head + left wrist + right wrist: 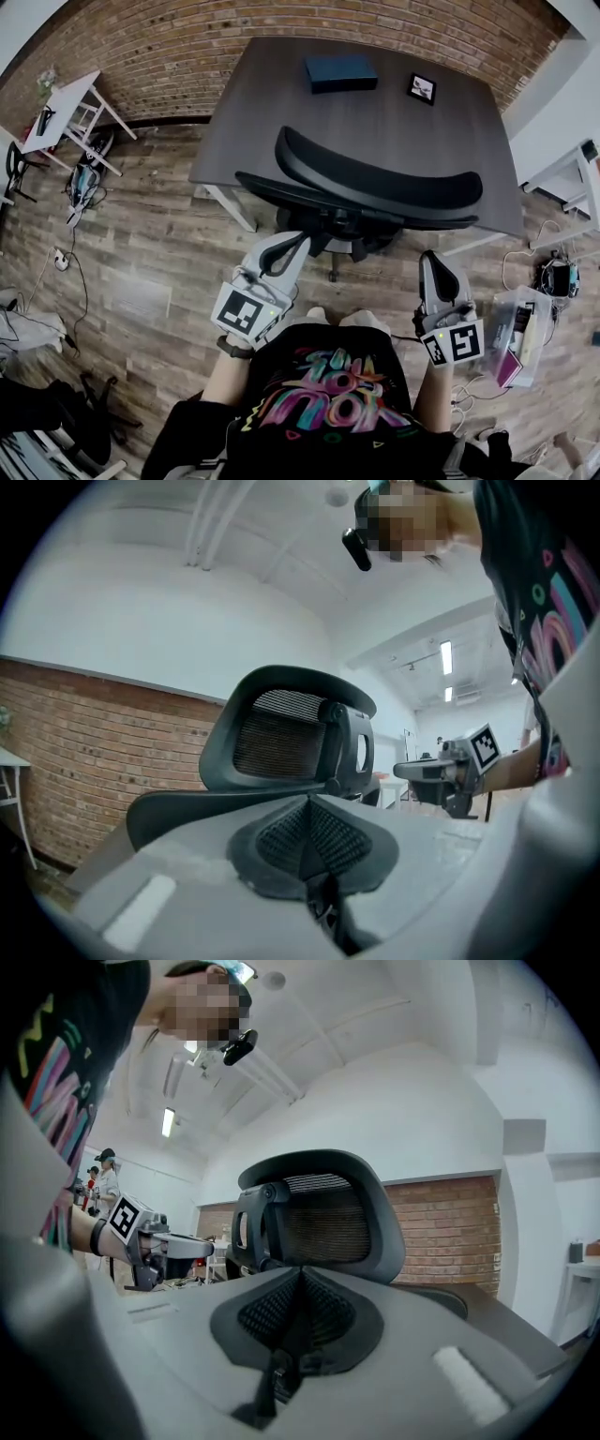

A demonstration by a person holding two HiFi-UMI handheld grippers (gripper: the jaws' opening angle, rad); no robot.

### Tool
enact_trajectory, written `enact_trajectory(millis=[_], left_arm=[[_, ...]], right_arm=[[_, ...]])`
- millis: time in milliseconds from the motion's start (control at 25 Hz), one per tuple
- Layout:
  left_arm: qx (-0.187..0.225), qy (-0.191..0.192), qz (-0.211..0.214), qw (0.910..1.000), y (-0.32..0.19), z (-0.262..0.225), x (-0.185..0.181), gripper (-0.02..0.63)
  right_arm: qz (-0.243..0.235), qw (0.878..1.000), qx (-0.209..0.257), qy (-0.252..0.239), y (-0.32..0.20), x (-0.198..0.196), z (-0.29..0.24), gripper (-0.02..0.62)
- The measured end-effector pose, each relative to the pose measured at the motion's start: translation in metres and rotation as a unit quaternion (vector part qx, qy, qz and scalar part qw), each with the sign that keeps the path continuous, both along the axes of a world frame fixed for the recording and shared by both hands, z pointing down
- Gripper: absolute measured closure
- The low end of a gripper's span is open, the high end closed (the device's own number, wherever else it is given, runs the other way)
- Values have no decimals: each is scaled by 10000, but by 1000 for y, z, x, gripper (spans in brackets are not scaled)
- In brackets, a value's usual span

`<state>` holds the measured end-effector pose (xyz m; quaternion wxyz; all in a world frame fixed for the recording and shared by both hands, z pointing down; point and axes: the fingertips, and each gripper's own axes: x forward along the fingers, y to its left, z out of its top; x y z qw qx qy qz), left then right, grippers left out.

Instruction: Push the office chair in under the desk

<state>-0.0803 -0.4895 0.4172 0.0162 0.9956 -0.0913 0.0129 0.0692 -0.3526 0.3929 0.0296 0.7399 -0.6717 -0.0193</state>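
On the wood floor (159, 272), the office chair (375, 183) stands by the table (262, 103); left gripper (296, 244) and right gripper (431, 260), fingers (281, 841) shut and empty, should push its back evenly, straight under.

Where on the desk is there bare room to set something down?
The desk is bare left of the blue box, and in the strip between box and chair. Crowded: far edge, by box and small frame.

Dark-blue rectangular box (340, 72), small black-framed square picture (421, 88) near it (to its right), red brick wall (169, 47), grey-brown wood-plank floor (159, 244), white trestle table (62, 105) far left, clear plastic bin (521, 330) far right
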Motion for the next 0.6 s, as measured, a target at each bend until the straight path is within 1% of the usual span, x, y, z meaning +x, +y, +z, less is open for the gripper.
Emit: enact_trajectory(millis=[80, 280, 400, 520, 600], left_arm=[[-83, -36, 1, 10000, 1, 2, 1, 604], [68, -18, 191, 9998, 3, 2, 2, 604], [71, -49, 228, 9997, 4, 4, 4, 604], [-14, 6, 239, 9997, 6, 1, 6, 605], [-183, -9, 198, 9996, 9, 2, 7, 605]], right_arm=[[-26, 10000, -9, -11, -2, -2, 1, 595], [-58, 9999, 45, -151, -5, -2, 1, 597], [-55, 9996, 107, -241, -5, 0, 0, 597], [-24, 9996, 113, -265, -4, 3, -1, 597], [15, 9995, 108, -281, -2, 5, 1, 597]])
